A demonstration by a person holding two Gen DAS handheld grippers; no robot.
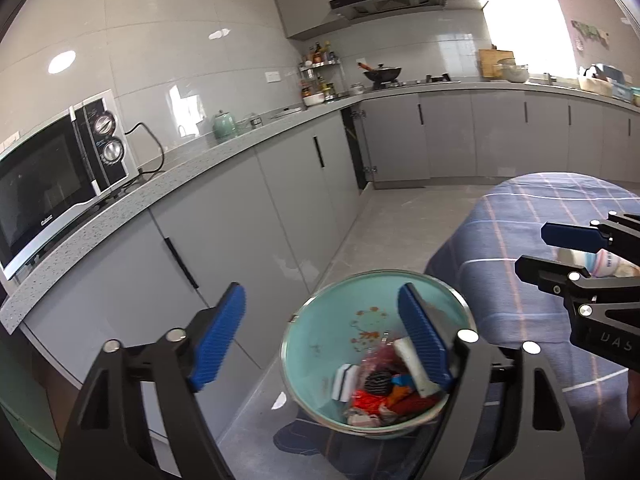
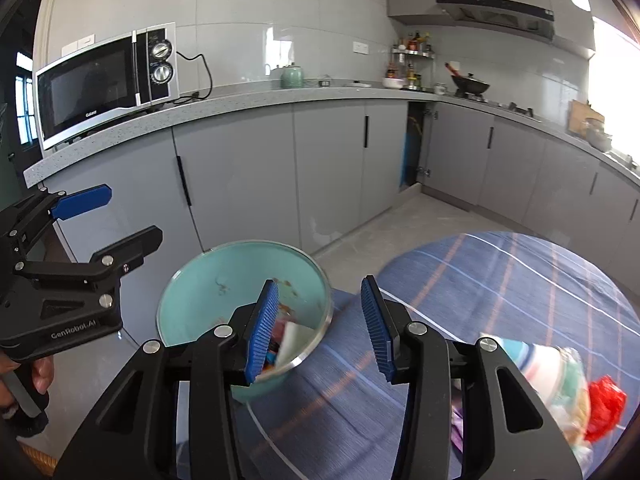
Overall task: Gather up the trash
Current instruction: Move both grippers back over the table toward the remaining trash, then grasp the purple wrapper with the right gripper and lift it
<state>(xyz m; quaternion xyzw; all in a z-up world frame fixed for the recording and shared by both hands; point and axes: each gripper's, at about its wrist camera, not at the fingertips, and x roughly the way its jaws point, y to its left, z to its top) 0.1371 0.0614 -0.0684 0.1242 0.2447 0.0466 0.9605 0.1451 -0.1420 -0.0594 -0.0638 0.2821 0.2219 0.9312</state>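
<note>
1. Trash bin [image 1: 320,344]: teal, round, metal rim, standing on the floor just beside the table [image 1: 520,240], between it and the grey cabinets [image 1: 240,208].
2. Inside the bin: a mixed pile [image 1: 380,392] of red and orange wrappers, something dark, a white block [image 1: 346,380], clear plastic. Pile sits at the near side of the bottom; the far wall is bare, with a small cartoon print.
3. Left gripper [image 1: 322,336]: jaws wide apart, nothing between the pads, hovering over the bin. Its right pad overlaps the bin's edge in the left wrist view.
4. Right gripper [image 2: 320,330]: jaws part open, nothing between the pads, above the table edge next to the bin. Picture is motion-blurred there.
5. Table: blue checked cloth. More trash on it at the right: a crumpled pastel wrapper [image 2: 552,376] and a red plastic scrap [image 2: 604,404], touching each other.
6. A hand [image 2: 40,372] holds the left gripper's handle, lower left of the right wrist view.
7. Background: microwave [image 2: 104,84] on the counter, wok [image 2: 472,86] on the stove, range hood [image 2: 496,12] above.
</note>
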